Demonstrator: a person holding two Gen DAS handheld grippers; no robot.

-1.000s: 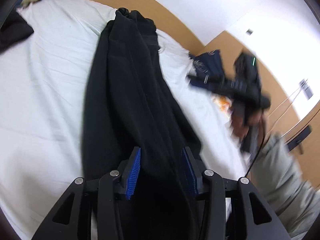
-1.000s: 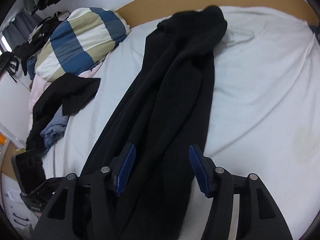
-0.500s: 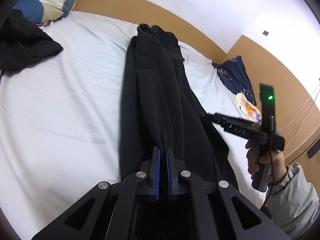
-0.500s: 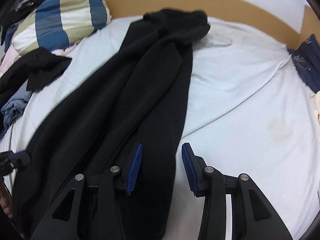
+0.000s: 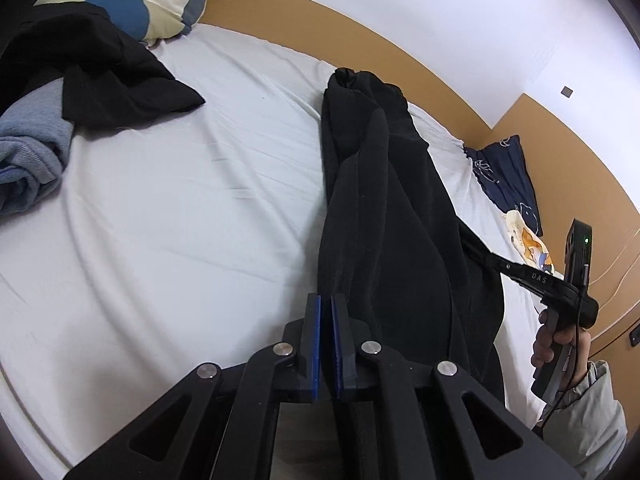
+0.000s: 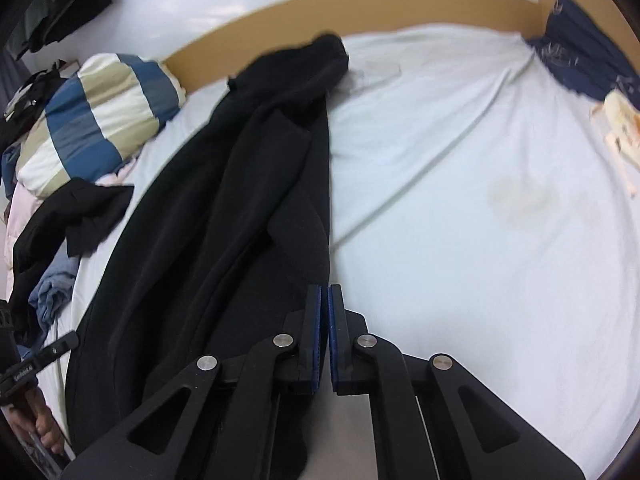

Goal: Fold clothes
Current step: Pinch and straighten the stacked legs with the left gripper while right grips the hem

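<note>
Left gripper (image 5: 327,306) pinched nearly closed on the near left edge of the black garment (image 5: 384,216). Right gripper (image 6: 324,300) likewise pinched at the near right edge, apparently gripping cloth. Garment lies lengthwise along white bedsheet (image 6: 460,200), far end bunched by wooden headboard (image 5: 304,52). Striped pillow (image 6: 100,116) beyond, left.

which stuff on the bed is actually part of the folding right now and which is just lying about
In the job:
long black garment, stretched along the white sheet
left gripper, shut on its near edge
right gripper, shut on the other near edge

Lying about:
striped pillow
crumpled black garment
blue denim clothing
navy printed cloth
</note>
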